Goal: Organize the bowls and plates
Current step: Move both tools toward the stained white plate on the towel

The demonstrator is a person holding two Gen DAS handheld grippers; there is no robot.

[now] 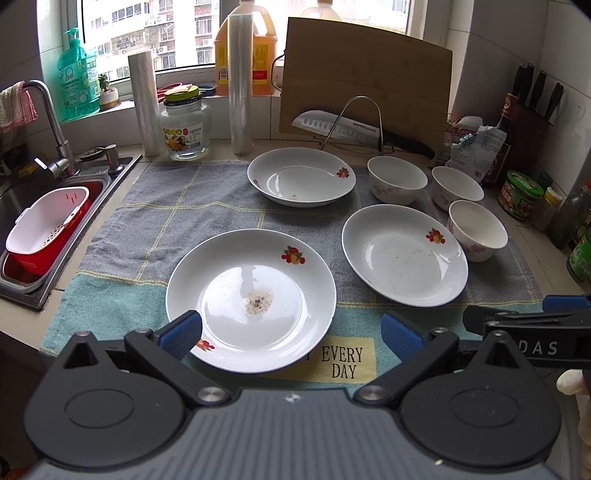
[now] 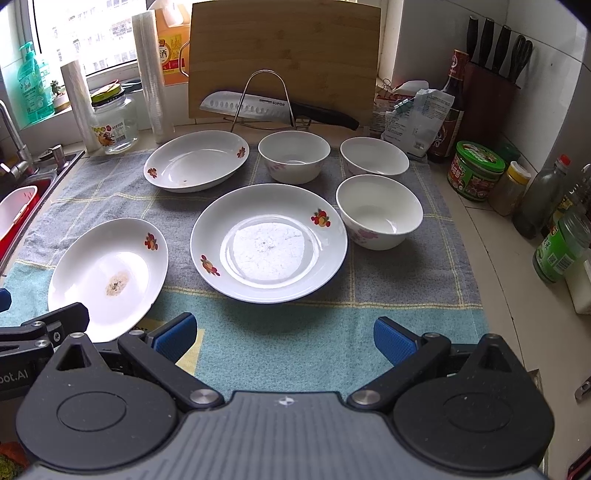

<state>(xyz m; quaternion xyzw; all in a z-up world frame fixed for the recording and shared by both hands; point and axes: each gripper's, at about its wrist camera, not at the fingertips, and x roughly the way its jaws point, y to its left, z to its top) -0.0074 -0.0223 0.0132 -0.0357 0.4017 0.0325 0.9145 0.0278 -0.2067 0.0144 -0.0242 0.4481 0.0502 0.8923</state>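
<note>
Plates and bowls sit spread out on the towel over the table, nothing stacked. The soiled plate (image 1: 251, 299) lies dead ahead of my left hand-held gripper (image 1: 291, 330), near rim already between its wide-open fingers. My right hand-held gripper (image 2: 284, 338), open and empty too, faces the middle plate (image 2: 269, 243), farther off. Round plates, no axis: left is nearer, I'd say.

Kitchen, daylight through window (image 1: 147, 33) at 11 o'clock, apartment blocks outside. White tiled wall (image 2: 546, 74) at 2 o'clock. Steel sink (image 1: 22, 192) with faucet (image 1: 51, 122) at 9 o'clock. Pale table (image 2: 491, 236) under checked towel (image 2: 277, 332).
</note>
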